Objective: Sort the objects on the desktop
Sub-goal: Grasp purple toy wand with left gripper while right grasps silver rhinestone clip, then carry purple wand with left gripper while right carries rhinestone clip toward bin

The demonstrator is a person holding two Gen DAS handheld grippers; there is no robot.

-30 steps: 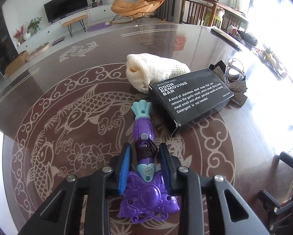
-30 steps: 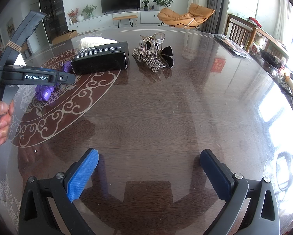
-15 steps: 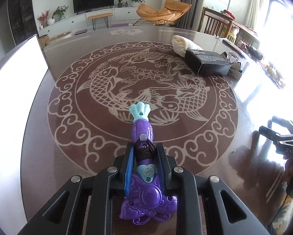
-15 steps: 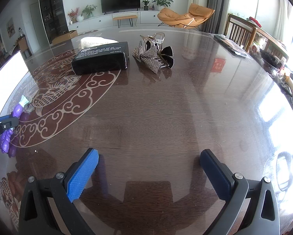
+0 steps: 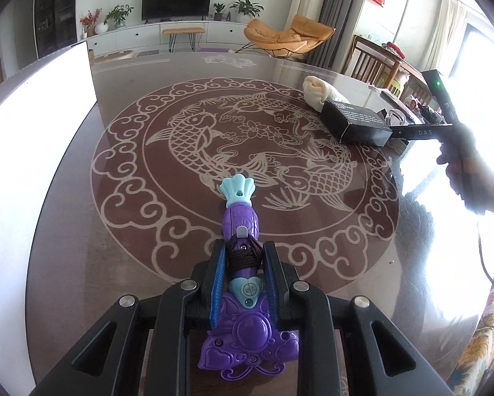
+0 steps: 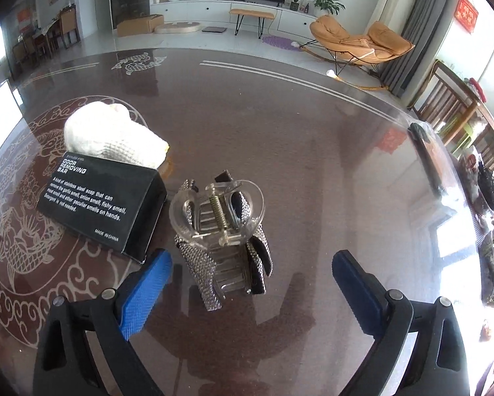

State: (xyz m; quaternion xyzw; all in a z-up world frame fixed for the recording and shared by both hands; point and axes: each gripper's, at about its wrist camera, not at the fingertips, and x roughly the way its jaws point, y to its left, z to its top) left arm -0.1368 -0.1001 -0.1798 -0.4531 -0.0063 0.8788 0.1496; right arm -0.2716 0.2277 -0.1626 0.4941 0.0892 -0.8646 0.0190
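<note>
While the left claw (image 5: 242, 264) pinches a purple toy wand (image 5: 242, 283) by its thread-wound shaft, the right claw (image 6: 252, 280) hangs spread wide over the far group of items.

Item 1, purple toy wand: held above the tabletop (image 5: 121, 231), long axis running straight ahead along the fingers, teal fan tip forward, ornate purple head back toward the wrist. The blue pads close on either side of the shaft.

Item 2, rhinestone hair claw clip (image 6: 222, 231): lies on the tabletop directly ahead of the right claw, between the lines of its two fingers and nearer the left one. Its long axis runs roughly away from the camera, clear spring hinge at the far end, studded wings toward the fingers. The right hand is plainly the nearer; the likely next move is a short advance and lowering, then closing across the clip's width.

Item 3, black box marked "Odor Removing Bar" (image 6: 98, 204): just left of the clip, close enough that the left finger could nudge it.

Item 4, rolled white cloth (image 6: 111, 138): behind the box, touching it.
</note>
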